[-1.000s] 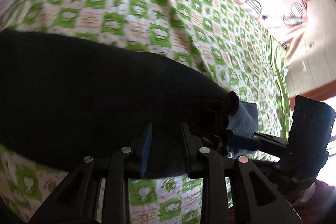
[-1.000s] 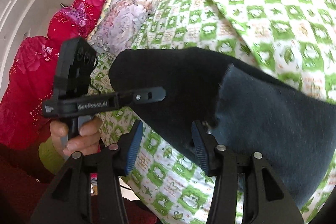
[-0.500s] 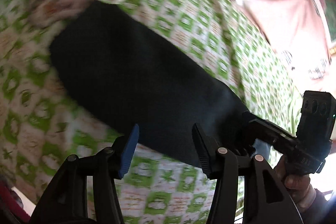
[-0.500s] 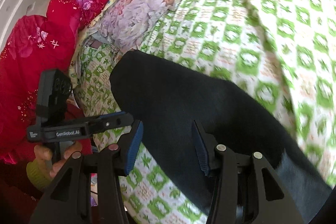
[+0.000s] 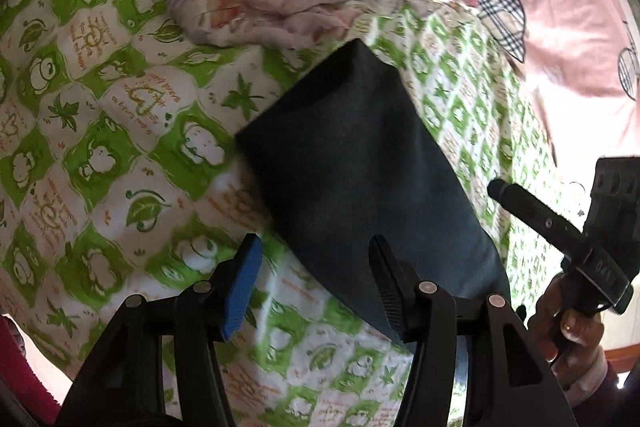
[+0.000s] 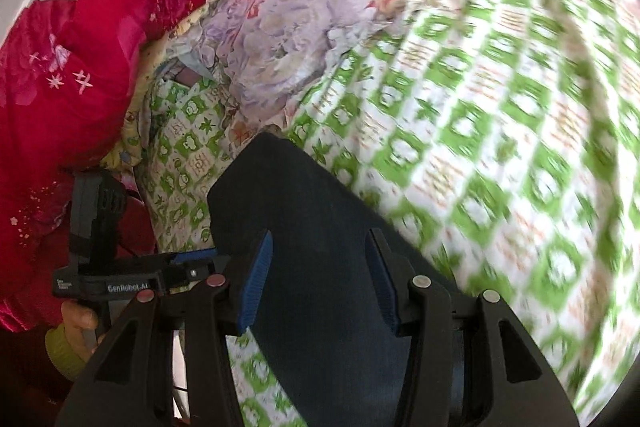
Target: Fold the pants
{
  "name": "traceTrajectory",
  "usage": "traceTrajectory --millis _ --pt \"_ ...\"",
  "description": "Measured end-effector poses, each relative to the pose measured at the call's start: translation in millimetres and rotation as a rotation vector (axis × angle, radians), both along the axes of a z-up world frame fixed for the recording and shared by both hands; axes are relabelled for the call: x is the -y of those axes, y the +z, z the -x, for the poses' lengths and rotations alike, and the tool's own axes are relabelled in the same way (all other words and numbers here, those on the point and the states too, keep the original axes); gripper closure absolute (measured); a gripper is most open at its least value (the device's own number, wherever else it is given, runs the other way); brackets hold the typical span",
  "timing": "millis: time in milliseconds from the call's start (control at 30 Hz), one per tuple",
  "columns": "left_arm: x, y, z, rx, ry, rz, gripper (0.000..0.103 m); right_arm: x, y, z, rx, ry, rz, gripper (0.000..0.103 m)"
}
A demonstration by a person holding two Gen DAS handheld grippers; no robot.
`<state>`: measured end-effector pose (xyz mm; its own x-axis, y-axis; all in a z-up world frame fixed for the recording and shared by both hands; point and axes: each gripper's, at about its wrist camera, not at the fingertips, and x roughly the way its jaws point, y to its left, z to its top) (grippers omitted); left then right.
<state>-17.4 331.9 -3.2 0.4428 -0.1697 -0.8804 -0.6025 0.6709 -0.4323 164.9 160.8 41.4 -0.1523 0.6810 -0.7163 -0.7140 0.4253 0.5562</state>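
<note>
Dark pants (image 5: 360,167) at frame centre on green-checked bed sheet (image 5: 100,155), left hand-held gripper (image 5: 316,275) and right hand-held gripper (image 6: 318,277) both spread wide, gripping nothing.

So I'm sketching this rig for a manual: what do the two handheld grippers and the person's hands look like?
Both are matte black frames with silver rivets and ribbed blue pads lining the fingers. Left gripper, right gripper. In the right wrist view the left unit's bar reads "GenRobot.AI" under a boxy black camera block. The left hand has a yellow-green cuff; the right hand a pinkish cuff. No cables clearly visible.
</note>
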Motion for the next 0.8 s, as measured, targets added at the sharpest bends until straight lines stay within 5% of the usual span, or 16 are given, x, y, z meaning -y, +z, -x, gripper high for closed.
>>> traceTrajectory --millis 633,700,800 --pt "-19 -27 -22 -0.026 0.055 0.045 0.049 -120 -40 0 0.102 0.347 0.140 0.054" --pt "-17 -26 -29 -0.031 0.048 0.019 0.051 -121 -41 0 0.101 0.343 0.130 0.065" --pt "-15 -22 -34 -0.026 0.021 -0.019 0.068 -118 -38 3 0.102 0.336 0.114 0.075"
